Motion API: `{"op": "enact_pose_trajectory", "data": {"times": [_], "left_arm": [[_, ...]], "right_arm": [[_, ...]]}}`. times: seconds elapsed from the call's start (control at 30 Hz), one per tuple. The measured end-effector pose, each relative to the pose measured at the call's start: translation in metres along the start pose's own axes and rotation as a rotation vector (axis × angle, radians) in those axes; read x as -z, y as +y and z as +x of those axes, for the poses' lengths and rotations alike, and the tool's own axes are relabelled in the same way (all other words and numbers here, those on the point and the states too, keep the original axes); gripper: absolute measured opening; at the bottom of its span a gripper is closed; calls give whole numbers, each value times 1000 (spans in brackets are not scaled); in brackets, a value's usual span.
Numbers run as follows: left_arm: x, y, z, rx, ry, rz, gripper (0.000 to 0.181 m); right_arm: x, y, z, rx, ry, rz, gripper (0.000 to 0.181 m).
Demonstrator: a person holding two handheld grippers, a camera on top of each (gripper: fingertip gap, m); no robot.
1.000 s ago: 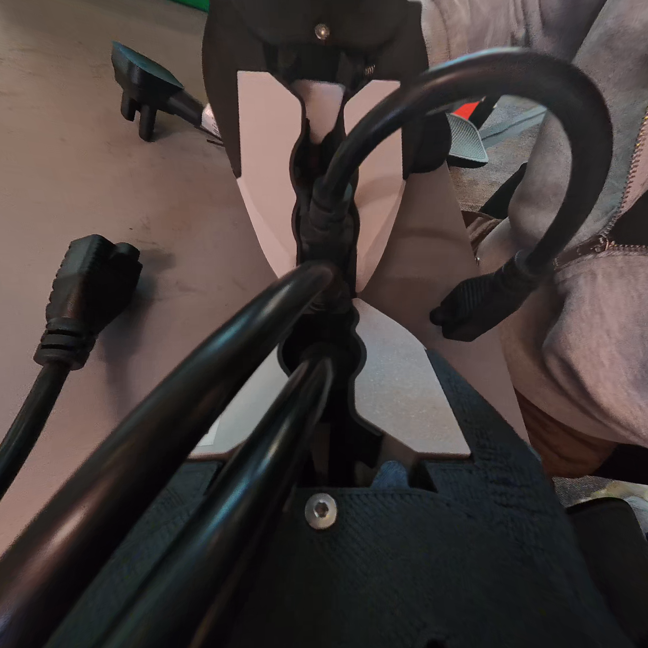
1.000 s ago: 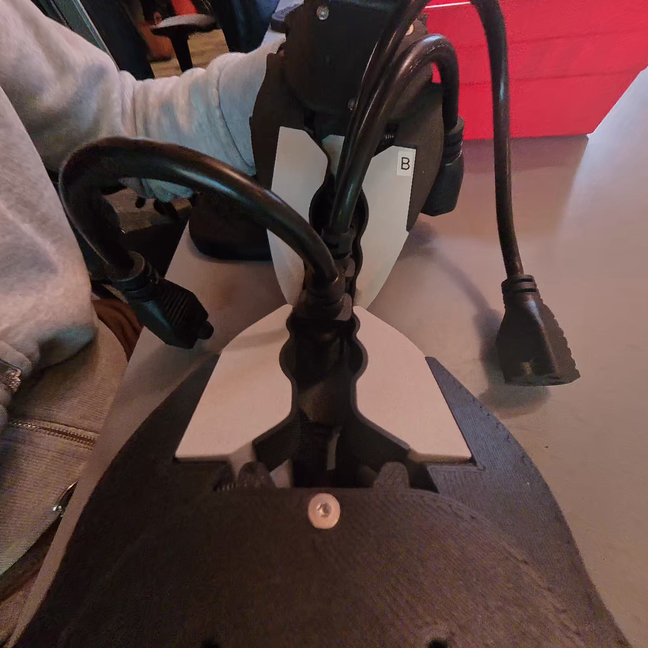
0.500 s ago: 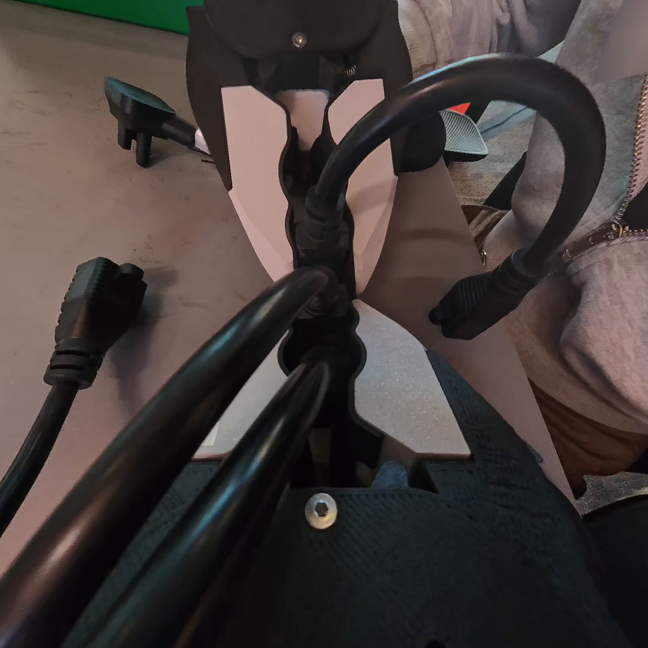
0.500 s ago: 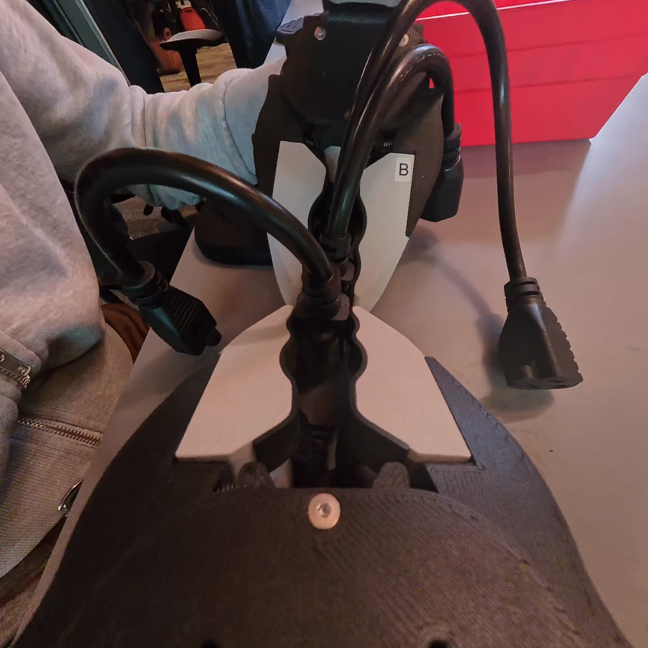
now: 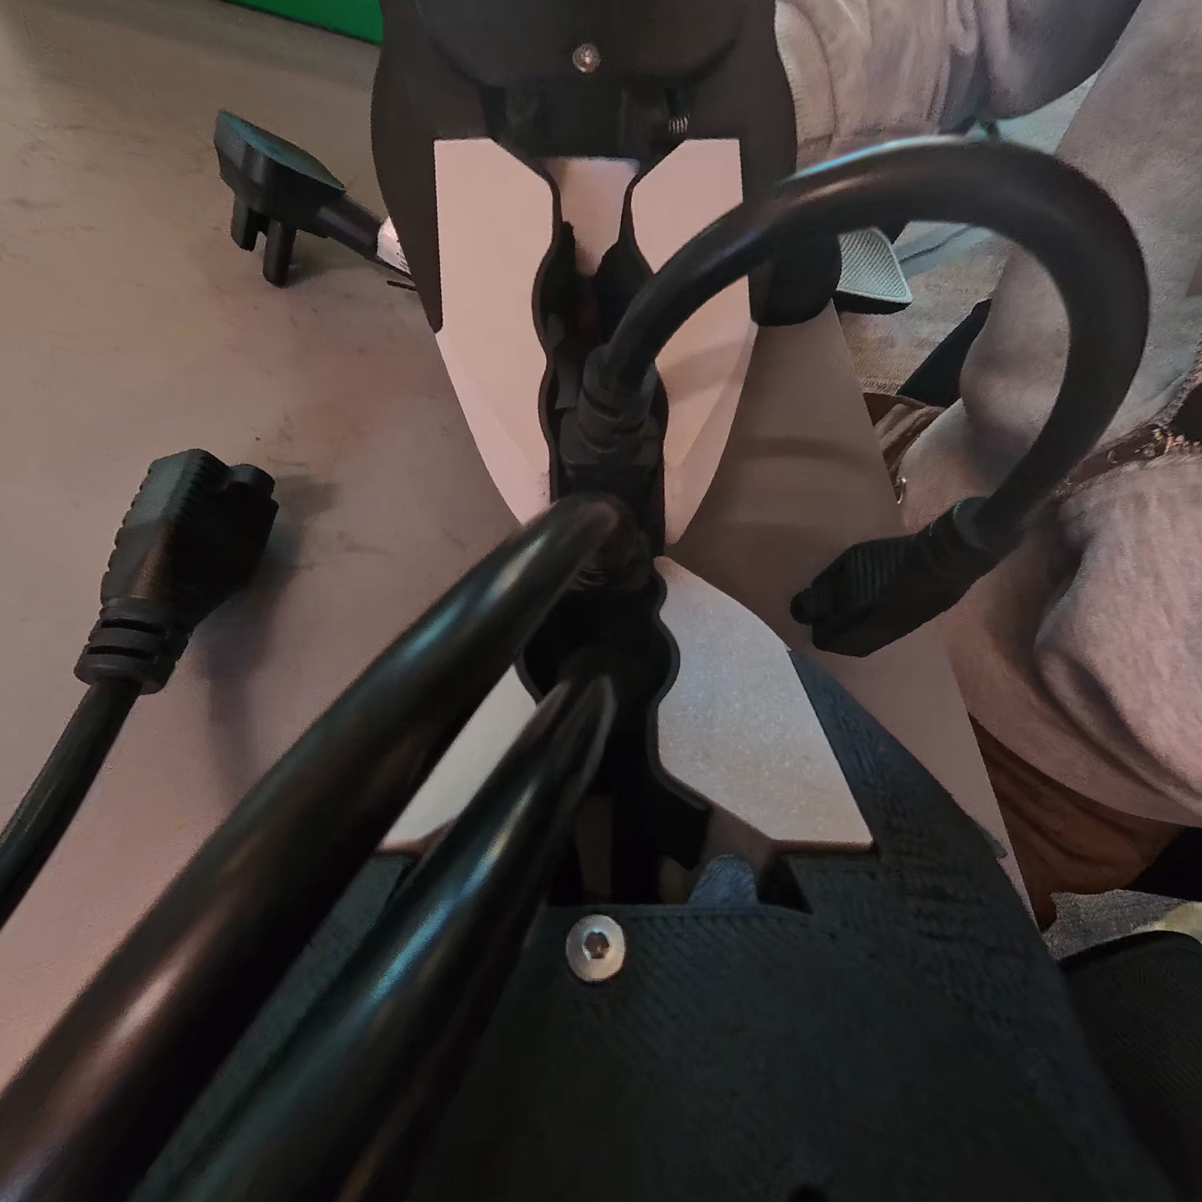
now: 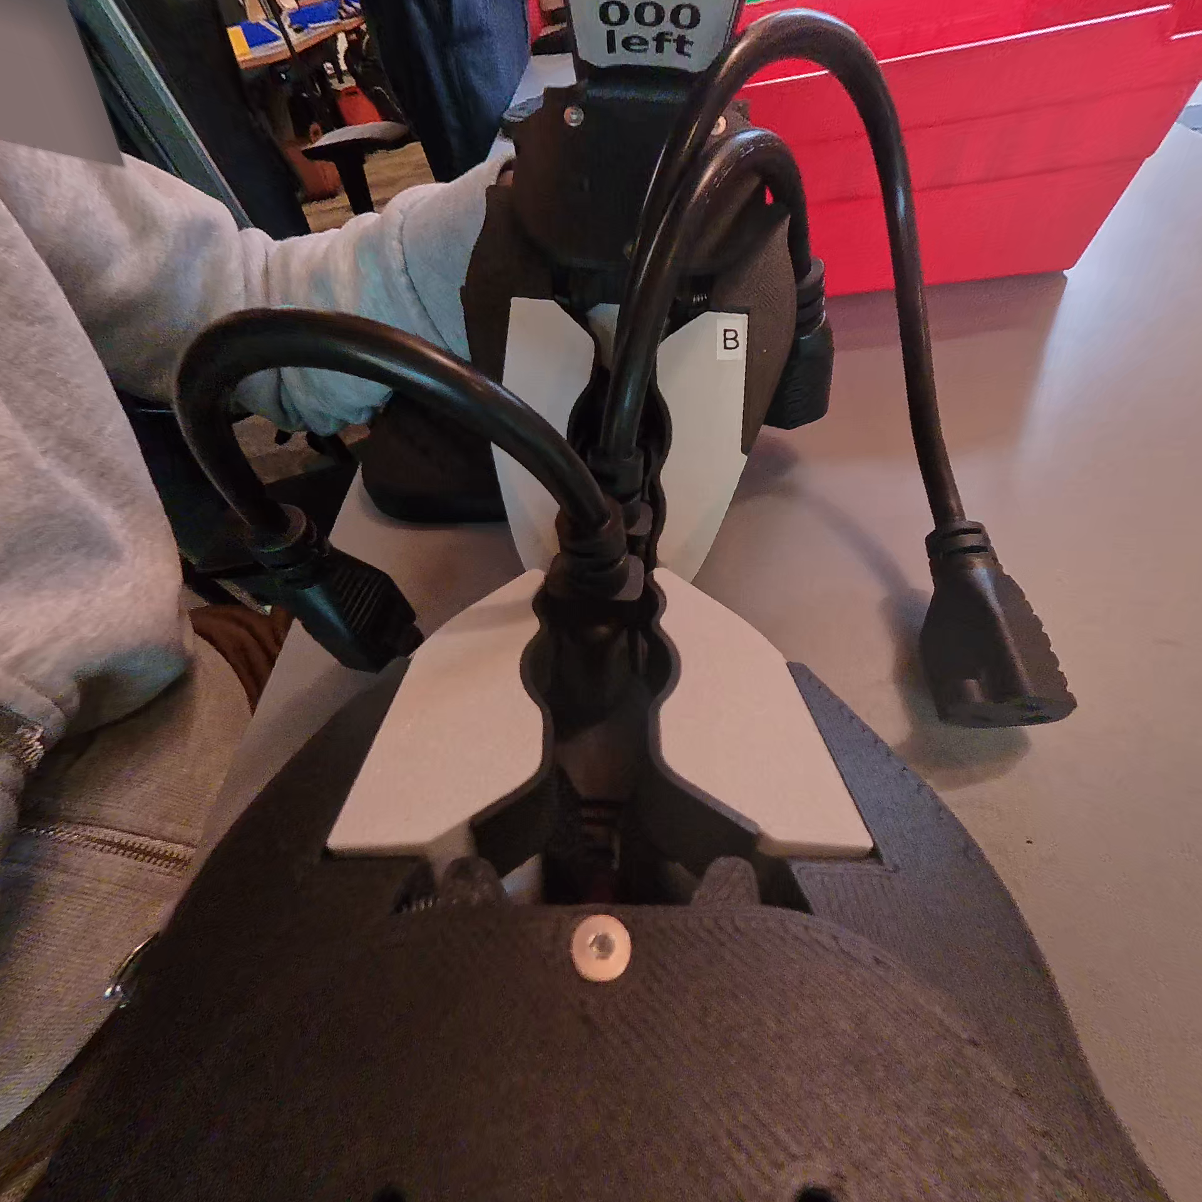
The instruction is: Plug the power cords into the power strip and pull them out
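Observation:
My left gripper (image 5: 605, 572) and right gripper (image 6: 598, 579) face each other tip to tip above the table. The left one is shut on a black cord end (image 5: 611, 546), and two thick black cords (image 5: 364, 748) run back from it past the camera. The right one is shut on a black plug (image 6: 585, 553). Its cord (image 6: 364, 345) arcs left to a socket end (image 6: 351, 605) hanging at the table edge. The two held ends meet between the tips; I cannot tell whether they are mated. The right gripper also shows in the left wrist view (image 5: 605, 403), and the left gripper in the right wrist view (image 6: 624, 468).
A black socket end (image 5: 182, 540) and a flat angled plug (image 5: 273, 182) lie on the grey table (image 5: 130, 364). Another socket end (image 6: 988, 657) rests on the table right of the grippers. A person's grey sleeve (image 6: 195, 273) and lap are close by. A red wall (image 6: 1008, 162) stands behind. The grippers are tip to tip, or close to it.
Both grippers stay shut and tip to tip. In the right wrist view the left gripper sits lower in frame, with more of its body showing. The hanging cords have swayed slightly.

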State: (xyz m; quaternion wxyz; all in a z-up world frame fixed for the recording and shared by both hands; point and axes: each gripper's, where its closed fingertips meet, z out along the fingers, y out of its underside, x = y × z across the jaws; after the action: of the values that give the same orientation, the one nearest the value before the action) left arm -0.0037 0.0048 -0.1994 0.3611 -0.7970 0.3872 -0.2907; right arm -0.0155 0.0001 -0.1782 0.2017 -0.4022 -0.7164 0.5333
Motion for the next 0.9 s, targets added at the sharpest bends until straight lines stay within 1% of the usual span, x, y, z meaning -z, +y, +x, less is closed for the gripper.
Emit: {"op": "enact_pose_trajectory", "data": {"times": [0.17, 0.27, 0.4, 0.5, 0.53, 0.6, 0.63, 0.7, 0.77, 0.87, 0.9], "left_arm": [[0, 6, -2, -67, -60, -53, 26], [-1, 6, -4, -79, -82, -61, 27], [-1, 5, -4, -168, -91, -55, 27], [-1, 5, -5, -177, -108, -64, 28], [-1, 6, -5, -187, -110, -70, 37], [-2, 24, -15, -217, -175, -196, 67], [-3, 29, -20, -227, -209, -230, 77], [-5, 18, -12, -226, -165, -161, 76], [-5, 13, -7, -235, -141, -125, 62], [-5, 12, -6, -225, -123, -105, 42], [-6, 12, -6, -210, -116, -98, 41]], "right_arm": [[-3, 8, 1, 142, 73, -61, 25], [-1, 9, 2, 146, 58, -66, 26], [-1, 10, 1, 163, 49, -70, 26], [0, 10, 2, 166, 58, -70, 27], [0, 10, 2, 165, 60, -73, 27], [5, 14, 3, 161, 65, -92, 28], [7, 16, 4, 159, 72, -108, 31], [10, 19, 6, 167, 88, -134, 34], [7, 21, 3, 181, 72, -142, 32], [4, 25, 4, 184, 88, -171, 28], [4, 25, 5, 181, 87, -170, 28]]}}
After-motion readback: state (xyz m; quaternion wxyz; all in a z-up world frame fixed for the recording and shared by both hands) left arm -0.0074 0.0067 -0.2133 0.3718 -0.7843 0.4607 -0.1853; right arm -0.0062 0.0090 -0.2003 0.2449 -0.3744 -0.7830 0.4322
